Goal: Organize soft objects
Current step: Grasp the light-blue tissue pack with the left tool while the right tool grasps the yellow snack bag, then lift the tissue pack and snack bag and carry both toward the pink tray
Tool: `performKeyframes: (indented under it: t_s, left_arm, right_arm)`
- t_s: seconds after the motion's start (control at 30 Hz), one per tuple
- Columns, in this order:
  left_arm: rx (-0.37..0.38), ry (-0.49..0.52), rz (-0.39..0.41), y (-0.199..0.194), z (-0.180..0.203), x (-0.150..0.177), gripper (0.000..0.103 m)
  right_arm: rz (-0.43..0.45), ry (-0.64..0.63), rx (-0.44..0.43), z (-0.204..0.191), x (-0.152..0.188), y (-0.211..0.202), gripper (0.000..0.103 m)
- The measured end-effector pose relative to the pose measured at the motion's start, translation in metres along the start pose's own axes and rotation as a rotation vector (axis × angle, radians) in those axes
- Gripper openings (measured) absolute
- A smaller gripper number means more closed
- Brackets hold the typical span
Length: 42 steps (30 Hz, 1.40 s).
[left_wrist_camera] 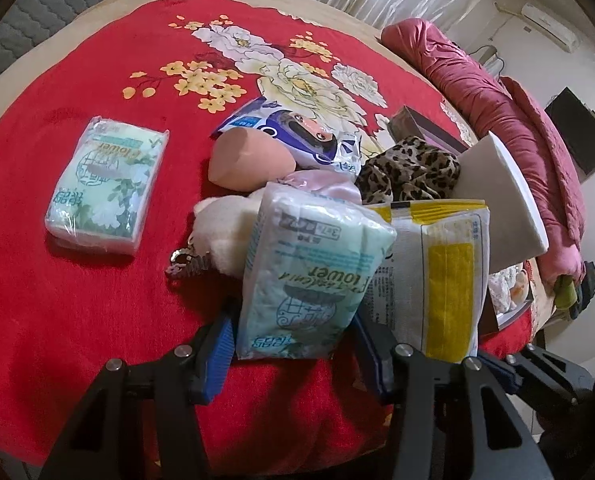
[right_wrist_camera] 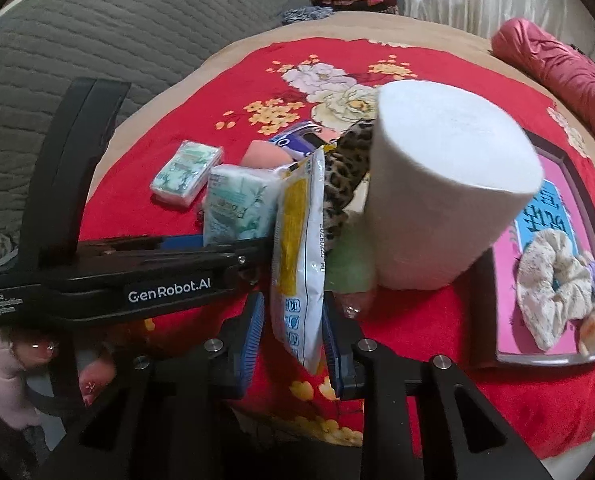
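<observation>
My left gripper is shut on a pale green tissue pack, held upright above the red blanket; it also shows in the right wrist view. My right gripper is shut on a yellow-and-white packet, held beside the tissue pack. A second tissue pack lies flat at the left. A white paper roll stands just right of the packet. A peach sponge, a white plush, a leopard scrunchie and a blue wipes pouch sit behind.
A red floral blanket covers the bed. A pink tray at the right holds a floral scrunchie and a small plush. A rolled crimson quilt lies along the right edge. Grey quilted headboard at the left.
</observation>
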<state>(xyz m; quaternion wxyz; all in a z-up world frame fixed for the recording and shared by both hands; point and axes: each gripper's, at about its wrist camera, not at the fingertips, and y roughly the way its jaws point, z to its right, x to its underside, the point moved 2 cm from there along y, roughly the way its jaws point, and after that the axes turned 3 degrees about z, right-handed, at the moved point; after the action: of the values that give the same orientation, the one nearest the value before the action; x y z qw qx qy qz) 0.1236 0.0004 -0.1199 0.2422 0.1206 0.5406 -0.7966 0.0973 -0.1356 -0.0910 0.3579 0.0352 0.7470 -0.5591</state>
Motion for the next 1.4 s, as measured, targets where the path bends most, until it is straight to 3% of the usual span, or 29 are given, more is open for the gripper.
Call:
performKeyframes:
  t_s: [0.17,0.23,0.3,0.77,0.97,1.4]
  left_arm:
    - [0.005,-0.009,-0.003,0.001,-0.001,0.0,0.054]
    - [0.002,-0.009,-0.003,0.002,0.0,0.0,0.054]
    - [-0.001,-0.01,-0.003,0.003,0.0,-0.001,0.054]
    - [-0.054,0.039,0.003,0.013,0.008,-0.002,0.051]
    - [-0.022,0.014,0.01,0.008,0.002,-0.002,0.047]
    - [-0.035,-0.008,0.083,-0.031,-0.002,0.0,0.047]
  right_arm:
    - [-0.01,-0.013,-0.017,-0.006,-0.004,0.014,0.027]
    - [-0.026,-0.013,-0.002,-0.007,-0.004,0.021,0.018]
    - [-0.027,-0.008,-0.015,-0.006,-0.003,0.023,0.016]
    - [-0.004,0.017,-0.027,0.002,0.0,0.007,0.015]
    - [0.005,0.025,-0.034,0.002,0.001,0.002,0.015]
    - [0.061,0.043,-0.073,0.005,0.001,-0.013,0.015]
